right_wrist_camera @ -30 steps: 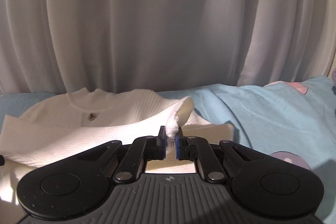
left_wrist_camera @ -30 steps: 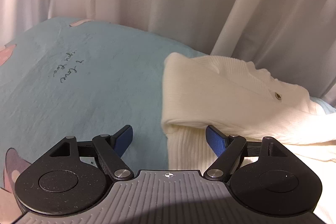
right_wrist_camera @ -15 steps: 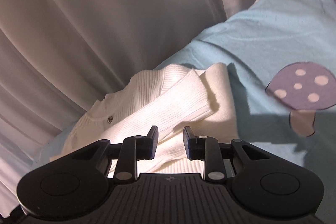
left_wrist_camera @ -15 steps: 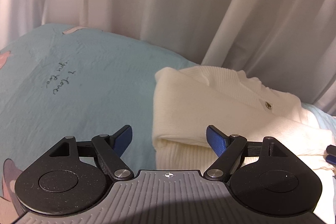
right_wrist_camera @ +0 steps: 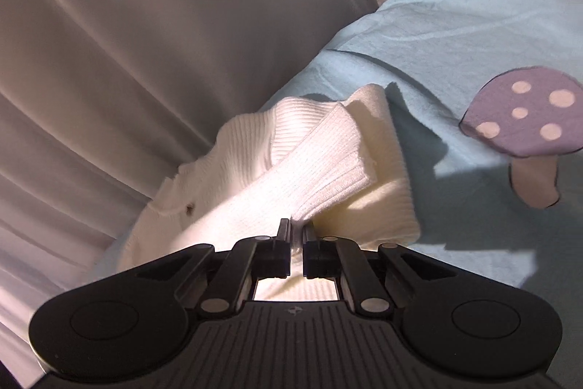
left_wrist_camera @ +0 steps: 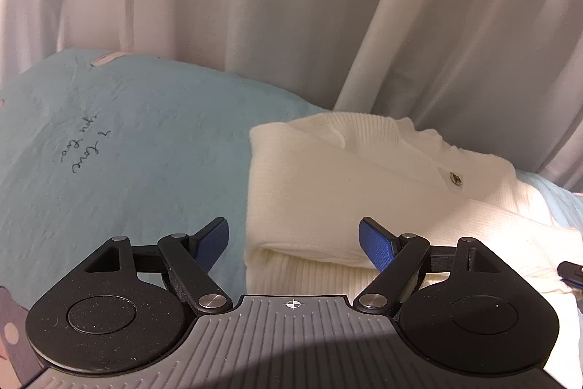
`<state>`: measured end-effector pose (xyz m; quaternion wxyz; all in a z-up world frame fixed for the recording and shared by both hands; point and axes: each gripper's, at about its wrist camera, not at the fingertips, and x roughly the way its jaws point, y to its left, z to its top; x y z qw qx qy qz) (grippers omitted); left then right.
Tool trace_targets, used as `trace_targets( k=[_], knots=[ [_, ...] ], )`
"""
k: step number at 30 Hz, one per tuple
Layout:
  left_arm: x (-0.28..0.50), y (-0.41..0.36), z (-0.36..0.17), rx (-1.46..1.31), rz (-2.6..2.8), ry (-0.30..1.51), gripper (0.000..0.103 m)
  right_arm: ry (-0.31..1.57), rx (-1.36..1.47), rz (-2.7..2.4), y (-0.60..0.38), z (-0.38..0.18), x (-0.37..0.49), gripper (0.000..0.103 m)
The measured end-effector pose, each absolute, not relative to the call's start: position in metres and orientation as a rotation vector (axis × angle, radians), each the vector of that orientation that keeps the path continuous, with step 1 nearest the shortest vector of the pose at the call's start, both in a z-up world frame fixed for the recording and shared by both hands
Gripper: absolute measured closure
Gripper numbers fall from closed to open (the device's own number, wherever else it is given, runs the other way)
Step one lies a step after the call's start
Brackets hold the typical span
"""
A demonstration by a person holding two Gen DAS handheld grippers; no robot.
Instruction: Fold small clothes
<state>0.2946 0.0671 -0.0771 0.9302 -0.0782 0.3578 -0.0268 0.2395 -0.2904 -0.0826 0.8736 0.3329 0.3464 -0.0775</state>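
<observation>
Left wrist view. White ribbed knit top (left_wrist_camera: 349,192): lies partly folded on a pale blue bedsheet (left_wrist_camera: 145,152), its far edge near the grey curtain (left_wrist_camera: 291,6). One side panel is turned over the body, and a small dark snap (left_wrist_camera: 454,178) sits toward the garment's far right. Left gripper (left_wrist_camera: 293,245): jaws wide apart, holding nothing, poised just beside the garment's near left corner, with the right finger over the folded edge. Cursive lettering (left_wrist_camera: 85,148) is printed on the sheet well left of the garment.

Right wrist view. Same knit top (right_wrist_camera: 313,152): a ribbed sleeve cuff lies doubled across the body. Right gripper (right_wrist_camera: 297,236): jaws nearly closed, tips at the garment's near hem; whether cloth is pinched between them cannot be told. A purple mushroom print (right_wrist_camera: 524,113) lies on the sheet right of the garment.

Handling, judged: light, soft, stretchy, prone to sagging and slipping out of its fold. Best taken at the thick ribbed hem or at a doubled corner, pinching through both layers.
</observation>
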Motion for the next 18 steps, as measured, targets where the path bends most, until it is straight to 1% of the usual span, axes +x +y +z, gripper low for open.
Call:
trace_targets(
  k=[2,4,7,10,15,18],
  knots=[
    [0.296,0.068,-0.078,-0.164,-0.056,0.742,0.019,0.731,0.69,-0.165,-0.291,-0.082,0.241,0.098],
    [0.295,0.068,-0.078,-0.158,-0.061,0.739,0.019,0.735,0.744,-0.159,-0.296,-0.078,0.238,0.093],
    [0.294,0.069,-0.077,-0.143,-0.062,0.731,0.019,0.754,0.829,-0.141,-0.305,-0.076,0.227,0.082],
    [0.296,0.071,-0.08,-0.149,-0.053,0.745,0.019,0.794,0.916,-0.135,-0.31,-0.082,0.216,0.079],
    [0.296,0.068,-0.083,-0.144,-0.061,0.762,0.019,0.777,1.032,-0.149,-0.32,-0.095,0.222,0.078],
    [0.296,0.065,-0.084,-0.131,-0.065,0.77,0.019,0.76,1.041,-0.178,-0.325,-0.095,0.228,0.081]
  ],
)
